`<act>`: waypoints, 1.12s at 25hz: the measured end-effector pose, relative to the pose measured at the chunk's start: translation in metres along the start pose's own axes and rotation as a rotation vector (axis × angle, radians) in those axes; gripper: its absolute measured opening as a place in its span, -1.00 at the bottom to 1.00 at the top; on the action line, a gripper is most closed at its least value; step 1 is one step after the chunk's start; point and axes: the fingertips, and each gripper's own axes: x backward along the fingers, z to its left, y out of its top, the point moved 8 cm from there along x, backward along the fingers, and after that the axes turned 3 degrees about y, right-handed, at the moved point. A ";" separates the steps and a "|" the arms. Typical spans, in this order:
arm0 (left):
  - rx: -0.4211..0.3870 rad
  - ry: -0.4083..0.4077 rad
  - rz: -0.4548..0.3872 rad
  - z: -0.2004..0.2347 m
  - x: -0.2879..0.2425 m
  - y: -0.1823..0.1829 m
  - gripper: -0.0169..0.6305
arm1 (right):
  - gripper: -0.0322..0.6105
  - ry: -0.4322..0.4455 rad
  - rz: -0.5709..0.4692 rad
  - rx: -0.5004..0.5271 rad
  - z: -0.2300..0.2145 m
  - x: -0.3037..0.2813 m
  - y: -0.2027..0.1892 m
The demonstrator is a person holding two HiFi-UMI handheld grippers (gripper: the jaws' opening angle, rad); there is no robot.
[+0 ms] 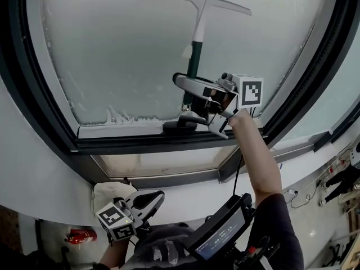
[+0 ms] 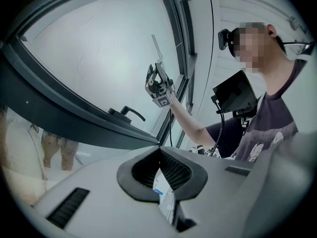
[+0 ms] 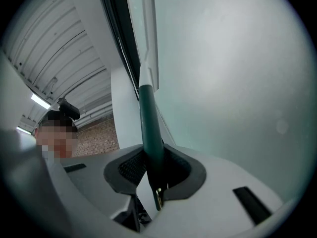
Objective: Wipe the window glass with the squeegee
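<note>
Squeegee (image 1: 194, 35) tight in right gripper (image 1: 183, 102), blade against hazy window glass (image 1: 112, 55), handle end partly hidden

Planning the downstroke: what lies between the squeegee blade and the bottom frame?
Head view: hazy glass, the green handle, and the right hand-held gripper clamping it.

Legible text: none recorded.
- Black-and-white square marker, without letters, borne on the cube (image 1: 249, 92) of the right gripper (image 1: 181, 101).
- A like marker borne on the cube (image 1: 115, 220) of the left gripper (image 1: 154, 198).
- Row of light digits shown on the chest-mounted screen (image 1: 222, 242); too blurred to be read.
- Pale print noted on the shirt (image 2: 257, 143); no wording made out.
</note>
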 end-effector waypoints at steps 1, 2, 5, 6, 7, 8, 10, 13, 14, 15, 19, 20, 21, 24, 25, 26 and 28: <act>0.010 0.003 -0.001 -0.001 0.001 -0.001 -0.93 | -0.66 0.000 0.001 -0.008 -0.002 0.000 -0.004; 0.017 0.005 -0.003 -0.001 0.002 -0.002 -0.93 | -0.66 0.000 0.003 -0.018 -0.004 0.001 -0.009; 0.018 0.002 -0.006 0.003 0.003 -0.007 -0.93 | -0.66 0.001 0.002 -0.034 -0.009 0.004 -0.025; 0.019 -0.002 -0.003 0.004 0.003 -0.009 -0.93 | -0.66 0.002 -0.001 -0.034 -0.009 0.005 -0.030; 0.022 -0.004 0.002 0.003 0.004 -0.010 -0.93 | -0.66 -0.001 -0.003 -0.033 -0.009 0.007 -0.033; 0.026 -0.005 0.007 0.003 0.004 -0.010 -0.93 | -0.66 -0.006 -0.004 -0.030 -0.010 0.008 -0.036; 0.029 -0.005 0.012 0.003 0.005 -0.008 -0.93 | -0.66 -0.015 -0.004 -0.025 -0.013 0.010 -0.041; 0.019 -0.003 0.003 0.003 0.004 -0.002 -0.93 | -0.66 -0.021 -0.002 -0.011 -0.017 0.011 -0.043; 0.012 0.000 -0.001 0.003 0.004 0.001 -0.93 | -0.66 -0.018 -0.003 -0.011 -0.017 0.010 -0.043; 0.006 0.004 -0.003 0.002 0.004 0.003 -0.93 | -0.66 -0.012 -0.006 -0.015 -0.017 0.009 -0.044; -0.007 0.021 -0.005 -0.004 0.002 0.008 -0.93 | -0.66 0.002 -0.016 -0.037 -0.017 0.006 -0.046; -0.008 0.026 -0.004 -0.006 0.002 0.008 -0.93 | -0.66 0.004 -0.017 -0.042 -0.017 0.006 -0.046; -0.007 0.033 -0.003 -0.007 0.002 0.008 -0.93 | -0.66 0.007 -0.018 -0.047 -0.018 0.006 -0.046; 0.008 0.065 -0.015 -0.011 0.007 0.009 -0.93 | -0.66 0.012 -0.029 -0.071 -0.018 0.008 -0.049; 0.015 0.077 -0.027 -0.012 0.010 0.010 -0.93 | -0.66 0.011 -0.034 -0.080 -0.018 0.010 -0.051; 0.023 0.090 -0.035 -0.012 0.012 0.010 -0.93 | -0.66 0.011 -0.038 -0.086 -0.018 0.012 -0.053; 0.036 0.114 -0.035 -0.010 0.018 0.006 -0.93 | -0.66 0.017 -0.037 -0.091 -0.020 0.012 -0.055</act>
